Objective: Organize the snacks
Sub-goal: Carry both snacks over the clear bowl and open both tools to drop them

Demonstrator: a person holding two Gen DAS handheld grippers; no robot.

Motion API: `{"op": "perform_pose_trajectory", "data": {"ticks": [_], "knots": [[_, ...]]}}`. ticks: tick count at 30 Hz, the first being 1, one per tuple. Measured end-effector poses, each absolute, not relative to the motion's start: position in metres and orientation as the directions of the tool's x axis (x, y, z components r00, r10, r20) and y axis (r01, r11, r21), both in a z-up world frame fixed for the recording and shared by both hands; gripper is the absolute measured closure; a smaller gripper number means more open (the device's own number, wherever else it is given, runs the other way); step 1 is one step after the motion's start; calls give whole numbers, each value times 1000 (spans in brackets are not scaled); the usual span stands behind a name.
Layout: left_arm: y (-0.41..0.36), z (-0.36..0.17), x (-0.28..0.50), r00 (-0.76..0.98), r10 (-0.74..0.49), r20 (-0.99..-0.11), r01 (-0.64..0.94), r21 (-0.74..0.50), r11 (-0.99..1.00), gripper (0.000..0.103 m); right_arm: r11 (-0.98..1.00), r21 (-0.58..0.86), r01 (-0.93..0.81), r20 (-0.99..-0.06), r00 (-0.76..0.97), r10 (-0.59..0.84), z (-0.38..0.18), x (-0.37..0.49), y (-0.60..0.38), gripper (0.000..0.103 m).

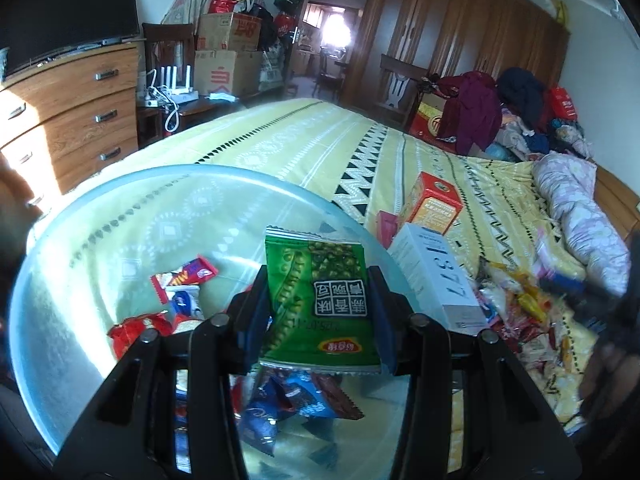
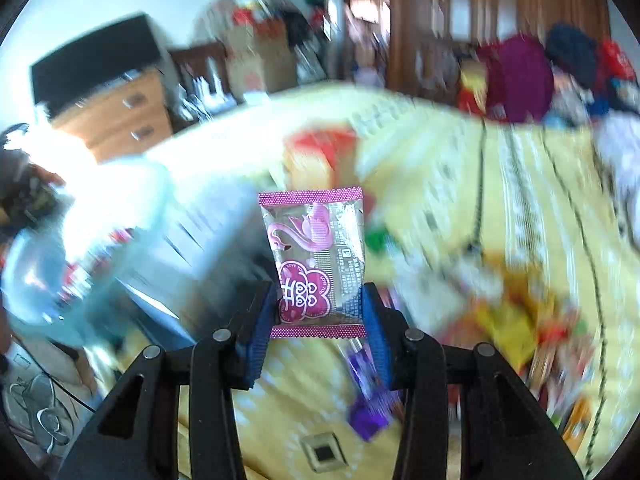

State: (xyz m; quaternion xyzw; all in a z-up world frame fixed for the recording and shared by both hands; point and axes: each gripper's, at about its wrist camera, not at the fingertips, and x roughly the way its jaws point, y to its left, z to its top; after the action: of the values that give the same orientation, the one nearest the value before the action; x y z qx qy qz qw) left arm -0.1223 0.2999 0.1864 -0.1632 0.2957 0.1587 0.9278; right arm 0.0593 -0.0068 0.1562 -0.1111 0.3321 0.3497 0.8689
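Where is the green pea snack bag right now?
In the left wrist view, the green pea snack bag is pinched between the left gripper's fingers, held over the clear plastic bowl, with the white box just to its right.

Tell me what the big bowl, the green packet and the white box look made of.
Big bowl: clear bluish plastic, probably; the bedsheet shows through.
Green packet: glossy printed film with crimped, serrated ends.
White box: matte printed cardboard with sharp folded edges.
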Motion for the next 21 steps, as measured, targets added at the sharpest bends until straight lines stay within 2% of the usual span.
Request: {"op": "perform_pose_trajectory", "data": {"ticks": [3, 7, 14, 21], "knots": [[305, 185, -125, 761, 223, -609, -417, -196, 888, 57, 645, 40, -763, -591, 502, 631, 196, 41, 31, 57], [314, 186, -131, 751, 253, -610, -447, -188, 875, 57, 515, 79, -854, -591, 376, 714, 216, 11, 85, 57], [322, 183, -134, 733, 268, -625, -468, -178, 865, 57, 381, 135, -915, -640, 213, 738, 201, -26, 157, 57], [326, 181, -134, 724, 273, -634, -477, -173, 862, 57, 368, 160, -916, -658, 179, 731, 189, -30, 170, 57]]}}
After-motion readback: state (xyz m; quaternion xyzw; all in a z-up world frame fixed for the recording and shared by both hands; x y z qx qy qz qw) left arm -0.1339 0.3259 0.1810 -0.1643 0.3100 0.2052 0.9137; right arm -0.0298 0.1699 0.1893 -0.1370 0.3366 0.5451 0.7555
